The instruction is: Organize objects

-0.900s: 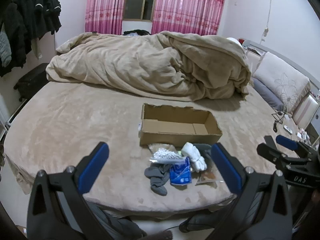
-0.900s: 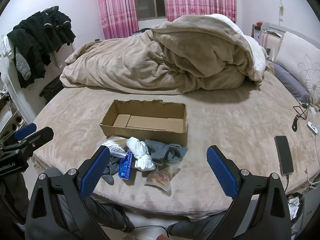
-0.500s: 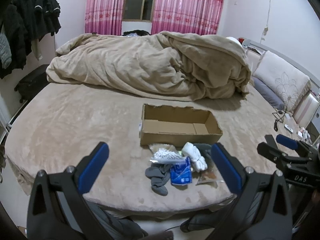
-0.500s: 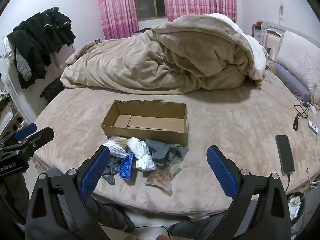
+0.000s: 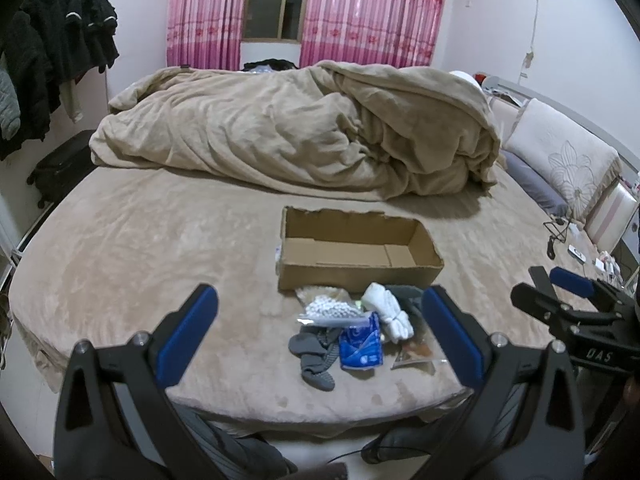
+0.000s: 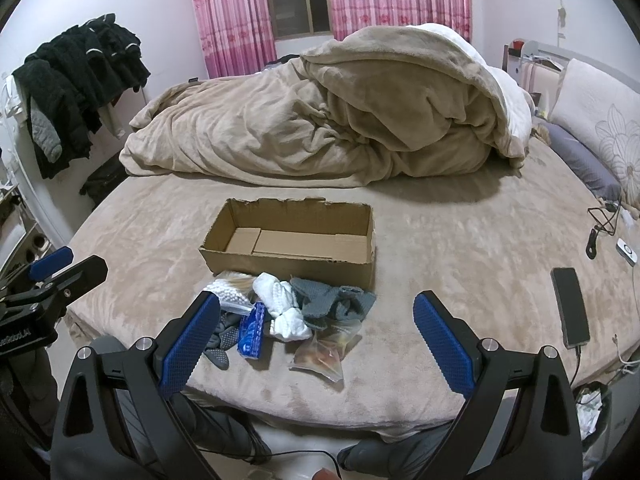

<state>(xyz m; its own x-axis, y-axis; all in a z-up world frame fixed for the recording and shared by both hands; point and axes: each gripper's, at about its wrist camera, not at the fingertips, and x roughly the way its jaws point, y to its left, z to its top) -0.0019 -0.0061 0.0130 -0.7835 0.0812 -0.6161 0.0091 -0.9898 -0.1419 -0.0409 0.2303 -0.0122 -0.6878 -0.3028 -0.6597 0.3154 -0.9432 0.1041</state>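
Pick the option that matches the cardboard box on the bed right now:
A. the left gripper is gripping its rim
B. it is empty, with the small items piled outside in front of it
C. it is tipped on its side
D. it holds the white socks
B: the cardboard box shows only its bare floor, while the white socks, blue packet and grey socks lie on the bed before it.

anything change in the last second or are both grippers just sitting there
Almost nothing changed. Both views drift only slightly; nothing was taken hold of or let go. The left gripper and right gripper remain in front of the bed edge, jaws wide open and empty. The cardboard box is still empty, and the pile in front of it, white socks, grey socks and blue packet, lies as before.
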